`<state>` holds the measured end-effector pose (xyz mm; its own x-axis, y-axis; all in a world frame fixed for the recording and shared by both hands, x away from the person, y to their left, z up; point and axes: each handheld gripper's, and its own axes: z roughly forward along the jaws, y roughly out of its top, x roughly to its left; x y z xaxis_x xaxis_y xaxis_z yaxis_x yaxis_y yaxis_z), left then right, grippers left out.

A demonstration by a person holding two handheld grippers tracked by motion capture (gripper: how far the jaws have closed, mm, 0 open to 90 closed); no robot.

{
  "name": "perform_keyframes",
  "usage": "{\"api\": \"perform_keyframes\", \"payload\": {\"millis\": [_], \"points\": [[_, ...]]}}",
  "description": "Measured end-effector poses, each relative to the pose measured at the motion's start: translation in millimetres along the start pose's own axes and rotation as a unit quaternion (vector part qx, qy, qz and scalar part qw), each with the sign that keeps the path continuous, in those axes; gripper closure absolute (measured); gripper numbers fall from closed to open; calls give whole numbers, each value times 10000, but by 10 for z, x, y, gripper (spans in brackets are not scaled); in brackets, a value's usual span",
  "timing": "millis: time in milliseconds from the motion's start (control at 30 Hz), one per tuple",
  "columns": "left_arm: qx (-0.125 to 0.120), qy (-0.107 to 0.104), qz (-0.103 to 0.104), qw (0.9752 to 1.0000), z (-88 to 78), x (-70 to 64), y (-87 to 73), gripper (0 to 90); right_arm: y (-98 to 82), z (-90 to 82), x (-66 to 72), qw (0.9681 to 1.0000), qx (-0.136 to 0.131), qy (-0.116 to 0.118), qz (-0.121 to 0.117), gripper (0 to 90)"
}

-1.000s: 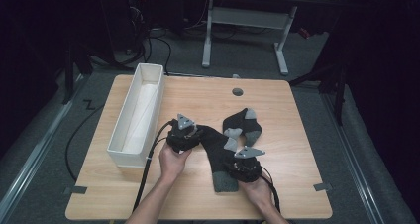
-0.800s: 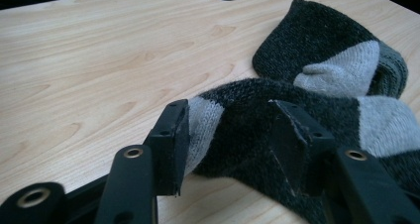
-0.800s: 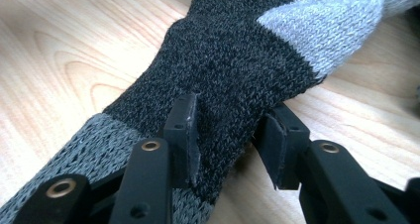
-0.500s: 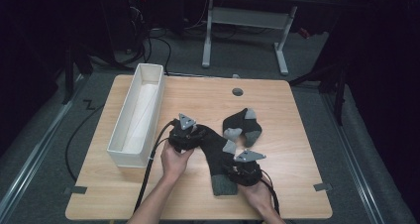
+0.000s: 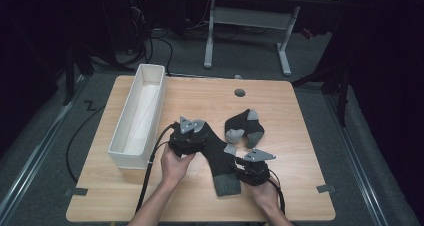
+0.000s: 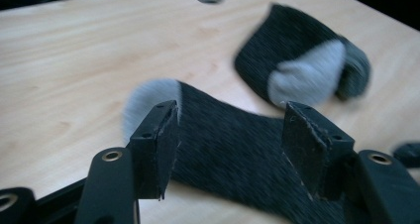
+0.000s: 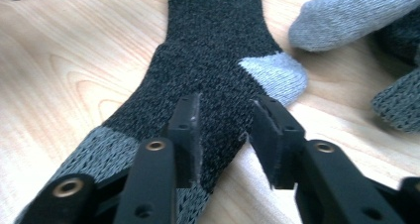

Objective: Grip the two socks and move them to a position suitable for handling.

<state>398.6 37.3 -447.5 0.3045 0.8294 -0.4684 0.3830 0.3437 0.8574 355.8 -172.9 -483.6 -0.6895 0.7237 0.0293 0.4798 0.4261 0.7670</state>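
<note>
- The left gripper (image 5: pixel 192 136) sits over the toe end of the flat sock (image 5: pixel 217 153), held in the person's left hand (image 5: pixel 175 166).
- In the left gripper view its jaws stand wide apart, with the sock's dark weave lying between them; the pads do not press on the cloth, and they have just been opening.
- The sock's grey toe (image 6: pixel 148 97) shows just beyond the jaw on the left of that view.
- The right gripper (image 5: pixel 252 168) is low at the sock's cuff end, in the person's right hand (image 5: pixel 265 196).
- In the right gripper view its jaws are narrower and have just been closing; a fold of the sock's edge rises between them.
- The pads look close to the cloth on both sides, but I cannot tell for sure that they pinch it, since the gap is partly hidden by the jaws.
- The grey heel (image 7: pixel 275 75) lies just ahead of the jaw on the right of that view, and the grey cuff (image 7: pixel 104 144) is beside the other jaw.
- A second sock (image 5: pixel 244 127) lies bunched on the table (image 5: pixel 300 136), beyond the right gripper and apart from both tools.
- A white bin (image 5: pixel 142 111) stands well to the outer side of the left gripper, along the table's edge.
</note>
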Motion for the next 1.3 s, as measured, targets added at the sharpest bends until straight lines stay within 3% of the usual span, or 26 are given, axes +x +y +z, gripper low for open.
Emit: {"api": "perform_keyframes", "payload": {"millis": [100,267,500,867,1033,1167,1300], "points": [[289,-104,62,9995,-68,-61,-216,395,-27,13,14,9999,109,102,-74,699],[596,-101,86,9981,-56,-71,-410,414,-44,47,38,9998,146,114,-119,702],[956,99,142,9953,110,-14,-618,442,-61,93,74,9996,231,121,-119,653],[782,234,-44,9967,280,81,-590,452,-42,157,153,9994,250,118,-220,600],[740,366,42,9966,313,99,-540,428,-13,210,169,9995,242,103,-159,574],[697,337,-32,9970,215,111,-520,412,28,256,193,9995,263,31,-185,553],[733,199,78,9971,8,114,-539,392,37,269,195,9995,254,-15,-202,540]]}}
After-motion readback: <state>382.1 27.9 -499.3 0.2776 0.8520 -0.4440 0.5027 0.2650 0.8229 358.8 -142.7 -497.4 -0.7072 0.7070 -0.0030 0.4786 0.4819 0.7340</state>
